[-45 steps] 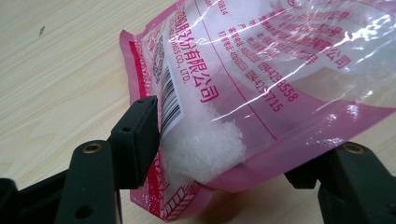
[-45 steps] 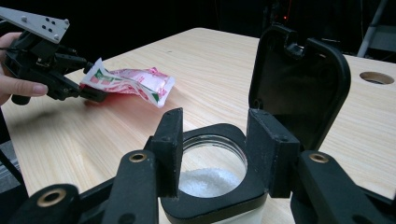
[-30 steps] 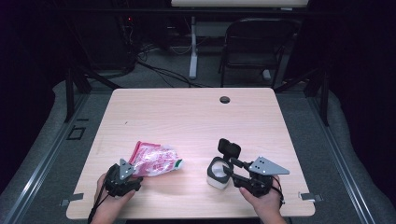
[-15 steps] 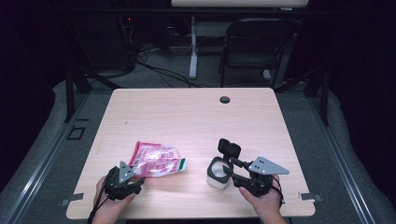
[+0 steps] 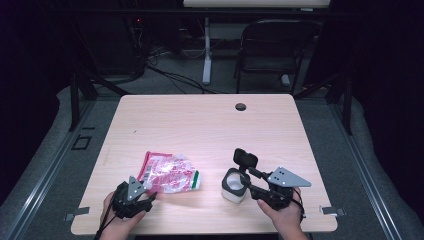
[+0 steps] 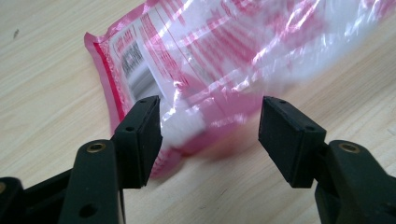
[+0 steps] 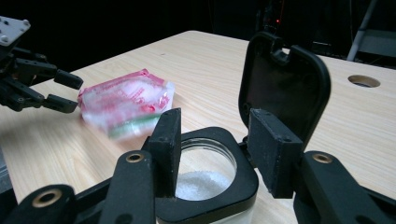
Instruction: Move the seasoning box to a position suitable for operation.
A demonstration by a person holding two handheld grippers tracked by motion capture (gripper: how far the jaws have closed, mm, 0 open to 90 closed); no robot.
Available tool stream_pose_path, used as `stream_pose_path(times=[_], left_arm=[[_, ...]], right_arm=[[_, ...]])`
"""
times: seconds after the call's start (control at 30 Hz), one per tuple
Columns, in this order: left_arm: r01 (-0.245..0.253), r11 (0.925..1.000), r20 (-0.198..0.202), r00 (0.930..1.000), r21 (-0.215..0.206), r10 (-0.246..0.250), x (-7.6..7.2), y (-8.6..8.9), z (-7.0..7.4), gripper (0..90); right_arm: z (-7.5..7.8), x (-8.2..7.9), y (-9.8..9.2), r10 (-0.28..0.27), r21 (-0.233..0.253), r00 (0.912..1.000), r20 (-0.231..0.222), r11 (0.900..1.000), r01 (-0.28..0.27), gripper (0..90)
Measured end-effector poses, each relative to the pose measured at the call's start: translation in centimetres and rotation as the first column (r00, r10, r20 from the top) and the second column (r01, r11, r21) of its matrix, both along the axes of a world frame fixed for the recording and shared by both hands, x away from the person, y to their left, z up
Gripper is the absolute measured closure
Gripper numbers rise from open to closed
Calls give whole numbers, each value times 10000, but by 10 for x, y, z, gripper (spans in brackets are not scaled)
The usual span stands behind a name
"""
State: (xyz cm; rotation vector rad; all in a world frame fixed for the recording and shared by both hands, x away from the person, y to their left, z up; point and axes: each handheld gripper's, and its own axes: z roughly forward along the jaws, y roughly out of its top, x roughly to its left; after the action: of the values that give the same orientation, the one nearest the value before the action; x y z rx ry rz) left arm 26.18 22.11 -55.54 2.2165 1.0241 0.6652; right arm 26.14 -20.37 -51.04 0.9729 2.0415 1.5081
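Just ahead of the left claw (image 5: pixel 148 196), on the pale wooden bench (image 5: pixel 200 125), lies a crinkled pink-and-clear plastic bag (image 5: pixel 169 172). In the left gripper view the claw (image 6: pixel 210 128) stands wide, its two black pads either side of the bag's (image 6: pixel 205 60) near corner, which reaches in between them; the picture is blurred there, so whether a pad touches the film cannot be told. The bag's printed label panel lies beyond the pad at the left of that view.

Off to the left claw's right, well apart from the bag, sits a small white jar (image 5: pixel 234 185) with a black collar and a hinged black lid (image 5: pixel 245 158) standing up open. The right claw (image 5: pixel 248 184) is at this jar. In the right gripper view the claw (image 7: pixel 215 149) is half open, one pad over the jar's (image 7: pixel 205 186) mouth, the other at the rim beside the hinge, not pressed on anything that can be seen. White grains (image 7: pixel 201 183) lie inside the jar, and the raised lid (image 7: pixel 285 79) stands just beyond the pads. Farther off, to that claw's left, the bag (image 7: pixel 126 102) rests with the left claw (image 7: pixel 70 93) at its end.
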Motion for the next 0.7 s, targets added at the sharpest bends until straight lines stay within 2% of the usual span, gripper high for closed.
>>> stream_pose_path(times=[0.33, 0.47, 0.7], left_arm=[[-5, 9994, 182, 9998, -333, 11, 1, 1, 4, 396], [-21, 9991, 213, 9998, -433, 30, 2, 1, 4, 400], [-113, 9955, 265, 9996, -941, 138, 4, 4, 6, 408]], right_arm=[[1, 2, -6, -391, 60, 9992, 107, 9992, 390, 526], [1, 4, -9, -506, 16, 9985, -187, 9987, 507, 506], [5, 6, -17, -754, 62, 9969, -241, 9971, 756, 496]])
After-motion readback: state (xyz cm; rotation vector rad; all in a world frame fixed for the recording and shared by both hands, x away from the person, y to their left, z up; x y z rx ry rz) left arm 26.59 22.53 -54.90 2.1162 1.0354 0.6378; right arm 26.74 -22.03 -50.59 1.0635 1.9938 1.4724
